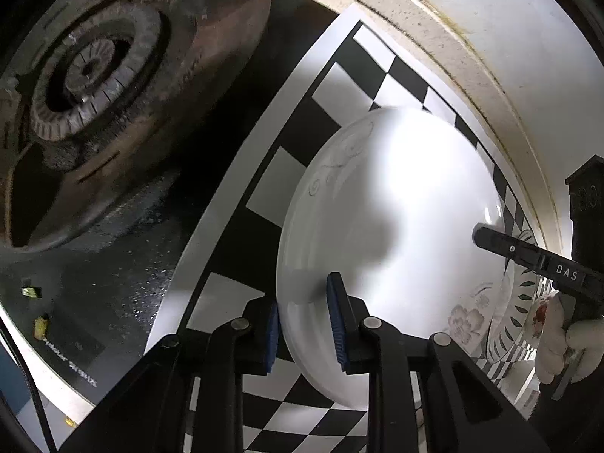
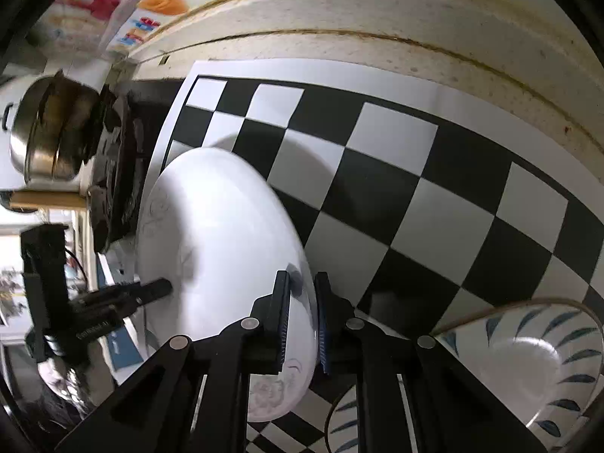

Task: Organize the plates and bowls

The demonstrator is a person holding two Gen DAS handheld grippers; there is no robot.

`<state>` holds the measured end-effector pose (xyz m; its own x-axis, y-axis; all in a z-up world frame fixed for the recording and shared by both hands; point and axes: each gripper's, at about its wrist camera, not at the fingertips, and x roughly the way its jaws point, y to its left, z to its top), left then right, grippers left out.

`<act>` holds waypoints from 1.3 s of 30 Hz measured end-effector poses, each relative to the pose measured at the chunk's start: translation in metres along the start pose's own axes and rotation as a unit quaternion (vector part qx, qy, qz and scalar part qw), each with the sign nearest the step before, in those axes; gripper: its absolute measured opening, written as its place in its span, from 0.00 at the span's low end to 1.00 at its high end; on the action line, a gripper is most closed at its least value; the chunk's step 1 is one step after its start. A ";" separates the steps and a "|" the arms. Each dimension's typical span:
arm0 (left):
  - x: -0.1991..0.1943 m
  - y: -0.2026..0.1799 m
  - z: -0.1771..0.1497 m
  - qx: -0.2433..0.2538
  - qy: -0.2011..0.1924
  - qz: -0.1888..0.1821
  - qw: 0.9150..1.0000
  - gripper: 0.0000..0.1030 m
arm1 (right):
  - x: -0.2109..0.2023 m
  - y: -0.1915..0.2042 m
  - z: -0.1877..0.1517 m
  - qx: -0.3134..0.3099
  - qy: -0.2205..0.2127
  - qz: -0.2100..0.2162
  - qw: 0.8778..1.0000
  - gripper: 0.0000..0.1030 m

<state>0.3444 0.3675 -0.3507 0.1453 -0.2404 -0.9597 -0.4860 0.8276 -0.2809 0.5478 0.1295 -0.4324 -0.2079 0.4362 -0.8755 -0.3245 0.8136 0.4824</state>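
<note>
Two grips: both tools hold one white plate at opposite edges, so its weight is shared and it cannot swing.
Plate position: over the checkerboard mat; whether its underside rests on the mat or is just clear of it I cannot tell.
Plate decoration: a faint floral print near the right tool's side and thin scrolls on the far left rim; the rim is what gives the pads something to bite.
Left tool: jaws nearly shut, clamped across the plate's left rim, one blue pad above and one below.
Right tool: jaws nearly shut, pinching the plate's right rim in the same way; in the left wrist view it appears as a black finger reaching onto the plate's right side.
Hand: a light glove wraps the right tool's handle, at the right edge of the left wrist view.
Striped bowl: stands on the mat just right of the plate, dark leaf-like strokes around its wall; judged a likely partner for sorting.
Surface: pale speckled stone beyond the mat, running to the wall.
Gas burner: left of the mat, well apart from the plate.
Steel pot: far left, beyond the stove grate.
</note>
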 end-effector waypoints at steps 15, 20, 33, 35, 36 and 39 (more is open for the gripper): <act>-0.063 -0.044 -0.050 0.106 -0.012 0.013 0.994 0.20 | -0.075 -0.009 -0.077 0.048 -0.088 0.042 0.994 0.13; -0.069 -0.076 -0.080 0.147 -0.007 0.011 0.989 0.20 | -0.102 -0.024 -0.136 0.073 -0.109 0.037 0.991 0.13; -0.035 -0.160 -0.156 0.244 0.044 0.000 0.969 0.20 | -0.135 -0.089 -0.310 0.172 -0.151 0.028 0.973 0.13; -0.025 -0.168 -0.170 0.254 0.056 0.001 0.965 0.20 | -0.133 -0.098 -0.331 0.184 -0.150 0.024 0.971 0.13; -0.020 -0.171 -0.176 0.258 0.060 0.003 0.964 0.20 | -0.130 -0.102 -0.341 0.192 -0.149 0.023 0.970 0.13; -0.010 -0.178 -0.188 0.268 0.071 0.006 0.961 0.20 | -0.124 -0.110 -0.367 0.207 -0.145 0.018 0.967 0.13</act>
<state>0.2670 0.1273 -0.2921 0.0051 -0.2640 -0.9645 0.0313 0.9641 -0.2638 0.2706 -0.1550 -0.3673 0.0754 0.5072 -0.8585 0.0876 0.8542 0.5124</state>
